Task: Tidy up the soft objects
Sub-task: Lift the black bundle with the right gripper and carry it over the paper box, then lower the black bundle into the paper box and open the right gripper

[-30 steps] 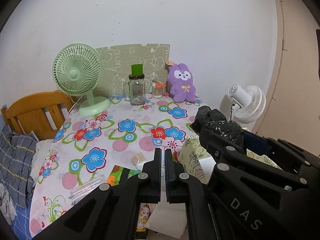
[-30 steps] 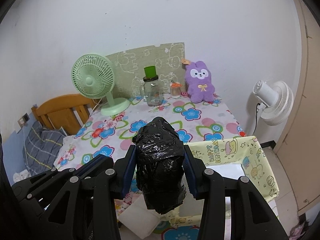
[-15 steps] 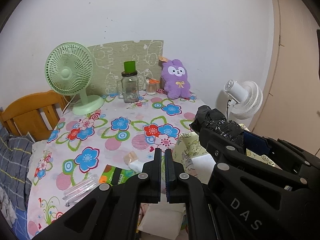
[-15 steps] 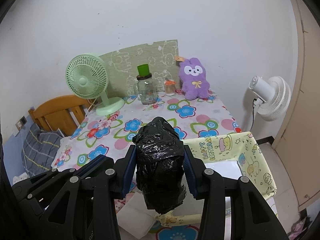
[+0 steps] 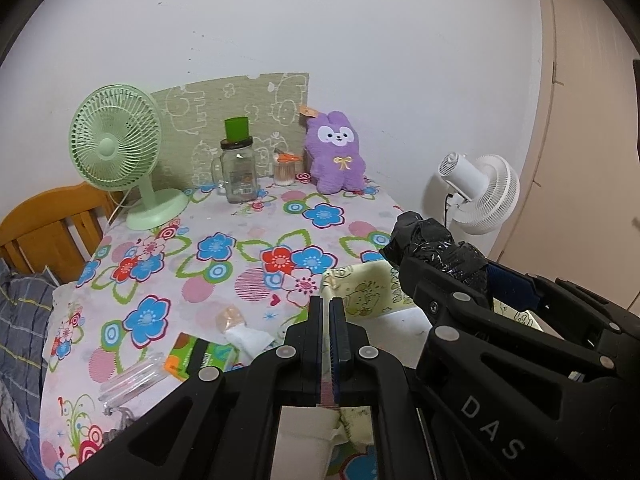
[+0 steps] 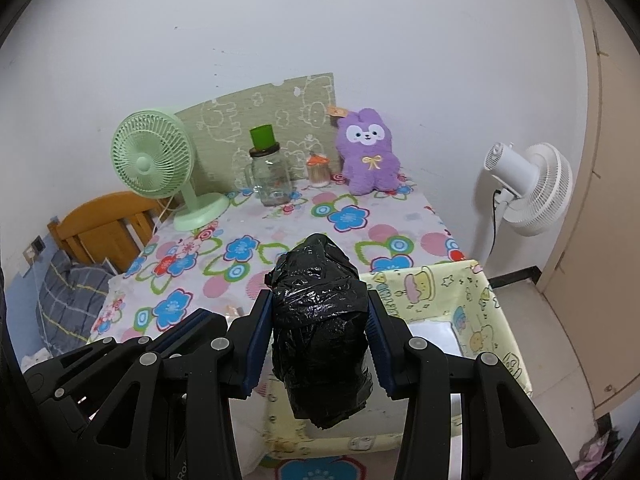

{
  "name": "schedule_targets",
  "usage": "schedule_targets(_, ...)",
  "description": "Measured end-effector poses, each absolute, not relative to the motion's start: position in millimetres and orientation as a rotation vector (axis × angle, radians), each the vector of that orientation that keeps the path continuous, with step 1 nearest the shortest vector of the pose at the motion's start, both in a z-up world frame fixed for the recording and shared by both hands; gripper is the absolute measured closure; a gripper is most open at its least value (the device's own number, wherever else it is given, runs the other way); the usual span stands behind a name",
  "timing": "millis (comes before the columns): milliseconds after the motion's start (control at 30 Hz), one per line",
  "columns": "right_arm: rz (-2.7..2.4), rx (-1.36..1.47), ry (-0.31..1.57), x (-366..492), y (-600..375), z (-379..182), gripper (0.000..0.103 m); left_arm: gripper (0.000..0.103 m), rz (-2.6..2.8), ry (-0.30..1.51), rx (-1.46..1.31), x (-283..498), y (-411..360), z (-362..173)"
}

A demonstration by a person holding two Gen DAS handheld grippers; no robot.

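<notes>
Left gripper (image 5: 325, 312): jaws closed together, empty, kept clear of the carrying side.
Beyond it: table (image 5: 224, 264); plush (image 5: 336, 158) far back by the wall.
To its right: right gripper carrying a bundle (image 5: 434, 248) above the box (image 5: 360, 292).
Right gripper (image 6: 320, 322): partly open, pads clamped on the black bundle (image 6: 320, 320), probably for dropping in.
Below it: yellow box (image 6: 440, 288), open, at the table's near edge.

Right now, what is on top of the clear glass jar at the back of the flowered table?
A green plastic cup stands upright on the clear glass jar's dark lid. Whether the cup holds anything cannot be seen.
</notes>
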State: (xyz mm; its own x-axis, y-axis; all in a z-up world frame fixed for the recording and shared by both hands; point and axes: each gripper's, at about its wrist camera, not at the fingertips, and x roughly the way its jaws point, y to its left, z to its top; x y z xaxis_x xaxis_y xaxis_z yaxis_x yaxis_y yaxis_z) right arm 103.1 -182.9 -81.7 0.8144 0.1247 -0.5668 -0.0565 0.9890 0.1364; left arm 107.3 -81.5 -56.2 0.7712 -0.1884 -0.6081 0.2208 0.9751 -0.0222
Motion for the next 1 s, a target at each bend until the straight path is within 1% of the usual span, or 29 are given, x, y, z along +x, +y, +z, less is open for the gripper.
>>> schedule_targets(767,0.000,0.150,0.667,128,-240,-111,0.054,0.103,-0.285,0.722,0.081,138,-135,-86)
schedule_targets(833,-0.008,0.150,0.673,130,-243,-114,0.054,0.100,-0.287,0.728,0.083,141,-139,-89)
schedule_targets(900,-0.018,0.153,0.677,133,-246,-116,0.054,0.087,-0.283,0.733,0.080,144,-141,-92)
schedule_targets(967,-0.022,0.159,0.681,134,-249,-118,0.054,0.082,-0.280,0.736,0.077,147,-143,-94)
schedule_targets(1000,-0.025,0.162,0.685,135,-251,-120,0.054,0.076,-0.278,0.736,0.080,147,-144,-95)
